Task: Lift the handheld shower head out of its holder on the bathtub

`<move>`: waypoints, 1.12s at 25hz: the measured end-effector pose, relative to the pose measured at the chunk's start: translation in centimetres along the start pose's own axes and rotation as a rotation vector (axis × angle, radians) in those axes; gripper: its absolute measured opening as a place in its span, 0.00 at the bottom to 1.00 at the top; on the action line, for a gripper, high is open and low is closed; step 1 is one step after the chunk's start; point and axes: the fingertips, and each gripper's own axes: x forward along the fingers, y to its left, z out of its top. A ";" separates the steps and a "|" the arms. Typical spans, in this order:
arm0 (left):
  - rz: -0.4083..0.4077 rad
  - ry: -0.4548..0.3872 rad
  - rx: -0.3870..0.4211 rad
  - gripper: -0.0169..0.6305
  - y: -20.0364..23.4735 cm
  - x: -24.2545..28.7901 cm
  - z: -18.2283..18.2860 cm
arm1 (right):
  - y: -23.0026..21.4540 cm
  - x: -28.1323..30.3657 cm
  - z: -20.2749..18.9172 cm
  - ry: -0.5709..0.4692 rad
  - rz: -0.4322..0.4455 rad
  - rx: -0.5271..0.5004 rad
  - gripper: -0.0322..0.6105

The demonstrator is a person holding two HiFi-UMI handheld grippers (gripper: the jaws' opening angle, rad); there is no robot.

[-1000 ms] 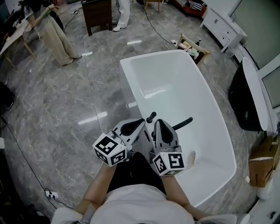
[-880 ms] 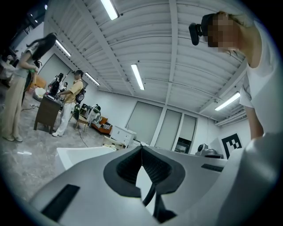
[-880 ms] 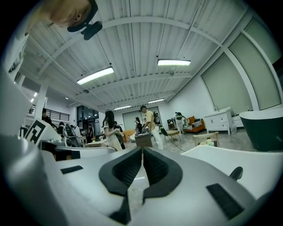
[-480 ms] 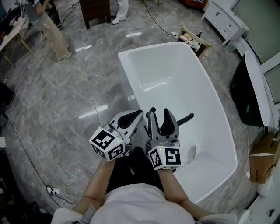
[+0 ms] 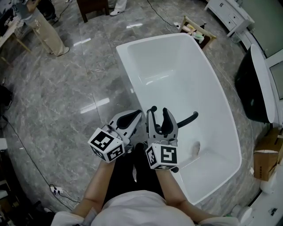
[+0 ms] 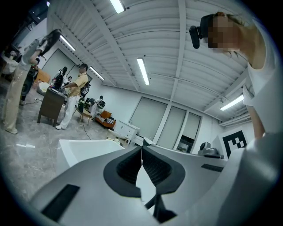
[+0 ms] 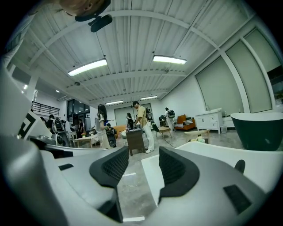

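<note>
The white bathtub (image 5: pixel 132 66) fills the middle of the head view. A black handheld shower head (image 5: pixel 187 118) lies across its near rim, its holder end hidden behind my right gripper (image 5: pixel 158 115). That gripper has just been opening and now stands open over the rim, nothing between its pads, beside a black knob (image 5: pixel 153 108). In the right gripper view, the right gripper (image 7: pixel 143 164) frames the tub's rim (image 7: pixel 150 170). My left gripper (image 5: pixel 139 114) is shut and empty, just left of the rim. In the left gripper view, the left gripper (image 6: pixel 141 149) shows its tips touching.
A dark green tub (image 5: pixel 258 84) and a cardboard box (image 5: pixel 265 163) stand at the right. A wooden caddy with bottles (image 5: pixel 194 28) sits beyond the tub's far end. People (image 5: pixel 42 31) and a dark cabinet (image 5: pixel 90 9) are at the back. A cable (image 5: pixel 26 159) crosses the floor at left.
The right gripper's jaws have gone from shut to wide open. Both grippers have shifted a little lower over the tub's near rim. The left stays shut.
</note>
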 end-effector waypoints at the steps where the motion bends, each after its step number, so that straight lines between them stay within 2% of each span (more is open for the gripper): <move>1: 0.003 0.003 -0.003 0.04 0.2 0.2 -0.2 | -0.1 0.1 -0.3 0.008 0.000 -0.001 0.37; 15: 0.030 0.047 -0.043 0.04 3.1 2.3 -2.9 | -2.1 2.3 -4.6 0.105 -0.015 0.010 0.37; 28: 0.027 0.101 -0.075 0.04 4.8 3.0 -5.9 | -3.1 3.6 -7.7 0.145 -0.077 0.035 0.37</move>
